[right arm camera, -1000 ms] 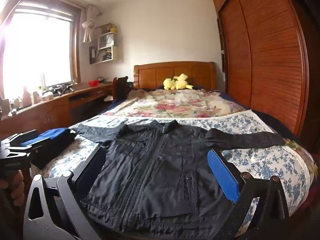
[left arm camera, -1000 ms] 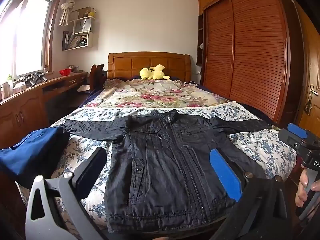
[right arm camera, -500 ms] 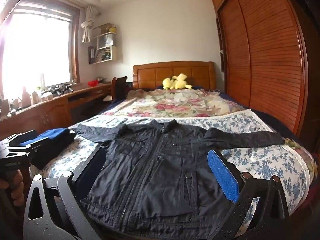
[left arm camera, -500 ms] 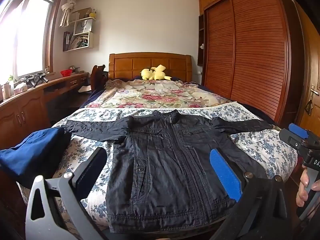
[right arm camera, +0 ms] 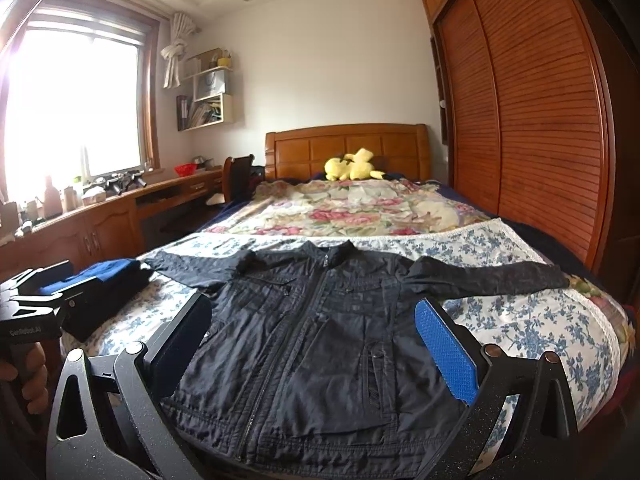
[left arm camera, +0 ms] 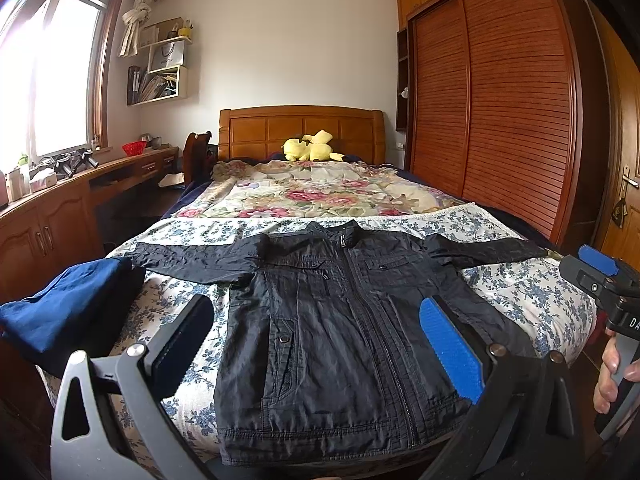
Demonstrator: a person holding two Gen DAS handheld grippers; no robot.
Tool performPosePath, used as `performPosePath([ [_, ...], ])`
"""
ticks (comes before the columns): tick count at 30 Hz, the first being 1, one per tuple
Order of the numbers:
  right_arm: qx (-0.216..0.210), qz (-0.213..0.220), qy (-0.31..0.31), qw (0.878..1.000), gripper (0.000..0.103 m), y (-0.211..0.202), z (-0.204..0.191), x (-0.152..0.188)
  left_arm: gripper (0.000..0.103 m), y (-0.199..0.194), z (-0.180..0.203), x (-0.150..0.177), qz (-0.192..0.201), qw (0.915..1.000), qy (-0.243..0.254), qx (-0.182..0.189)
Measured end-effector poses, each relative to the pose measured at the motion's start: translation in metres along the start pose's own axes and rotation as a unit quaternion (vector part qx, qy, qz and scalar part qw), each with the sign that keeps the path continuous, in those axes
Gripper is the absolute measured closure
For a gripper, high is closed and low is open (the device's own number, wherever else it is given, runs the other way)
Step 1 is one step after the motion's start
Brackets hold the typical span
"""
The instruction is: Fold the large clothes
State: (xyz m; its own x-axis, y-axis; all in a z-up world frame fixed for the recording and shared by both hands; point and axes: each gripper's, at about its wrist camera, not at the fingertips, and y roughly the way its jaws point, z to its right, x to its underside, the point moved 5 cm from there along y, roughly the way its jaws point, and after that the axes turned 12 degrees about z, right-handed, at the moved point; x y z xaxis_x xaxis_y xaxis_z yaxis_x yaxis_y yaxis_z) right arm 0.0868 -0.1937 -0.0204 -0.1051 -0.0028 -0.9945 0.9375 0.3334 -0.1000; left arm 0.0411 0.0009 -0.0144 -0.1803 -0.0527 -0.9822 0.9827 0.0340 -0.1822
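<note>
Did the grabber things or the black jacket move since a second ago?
Hardly at all. The left gripper rose a touch, so the black jacket sits slightly lower in its view. Nothing was grabbed or let go. The right gripper stayed open, the jacket stayed spread flat on the bed, and the folded blue clothes stayed at its edge.
</note>
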Motion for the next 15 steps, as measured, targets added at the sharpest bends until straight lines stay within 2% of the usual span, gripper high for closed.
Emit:
performPosePath([
  [15, 0.000, 0.000, 0.002, 1.000, 0.000, -0.0022, -0.0019, -0.0048, 0.000, -0.0020, 0.0011, -0.0033, 0.001, 1.0000, 0.001, 0.002],
])
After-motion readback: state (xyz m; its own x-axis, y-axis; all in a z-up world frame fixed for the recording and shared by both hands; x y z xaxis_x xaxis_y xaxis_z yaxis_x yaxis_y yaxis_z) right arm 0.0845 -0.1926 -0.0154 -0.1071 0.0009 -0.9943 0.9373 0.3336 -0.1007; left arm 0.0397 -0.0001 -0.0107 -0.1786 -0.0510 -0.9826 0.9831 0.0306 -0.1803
